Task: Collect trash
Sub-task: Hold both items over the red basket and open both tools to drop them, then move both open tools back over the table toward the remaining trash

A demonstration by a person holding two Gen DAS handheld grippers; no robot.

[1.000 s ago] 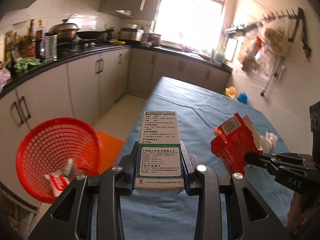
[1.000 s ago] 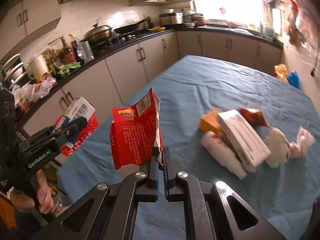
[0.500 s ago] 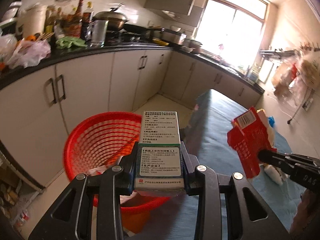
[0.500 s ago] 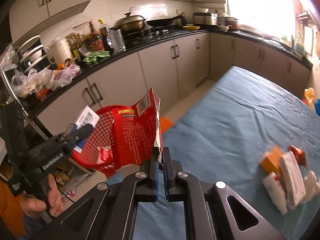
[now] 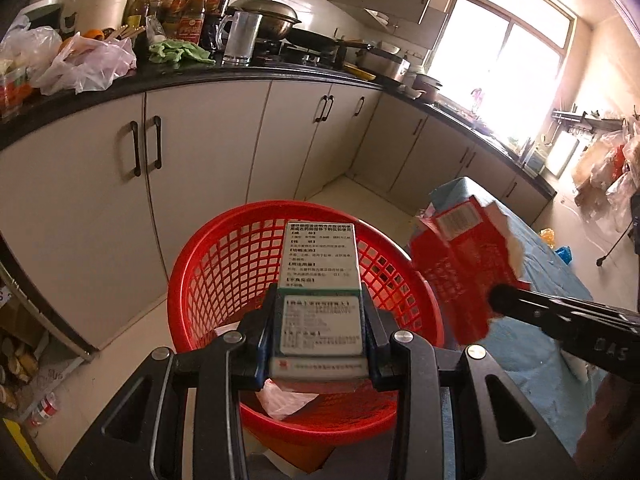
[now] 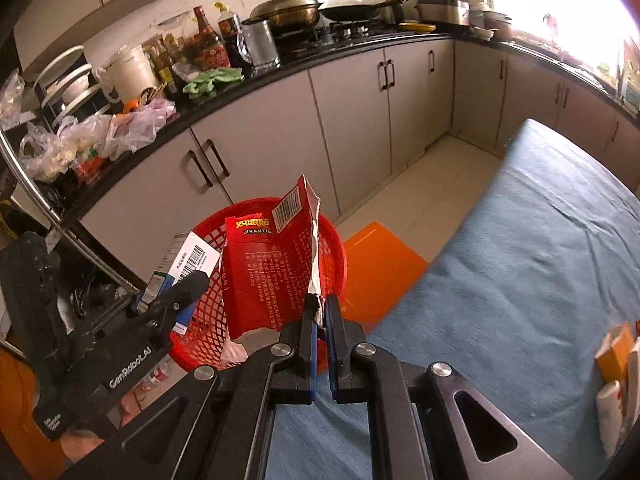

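Swung away from the blue-covered desk over the last second, and now aimed at the red basket on the floor beside the kitchen cabinets. A second ago, basket low and off to the left in the left view; now filling the middle, directly under the white medicine box. Left gripper clamped on that box across its sides, far end of the box reaching over the basket's mouth. Right gripper pinched nearly closed on the torn edge of the red carton, carton upright and hanging over the basket's right rim, just right of the box. Earlier, more table and remaining litter ahead of the right gripper; now only a few pieces left at the right edge, well apart from both grippers. Some wrappers already lying in the basket bottom. By the look of it, carry phase finished and release next: opening both grippers here should drop both pieces inside, though the carton sits close enough to the rim to risk catching or tipping out.
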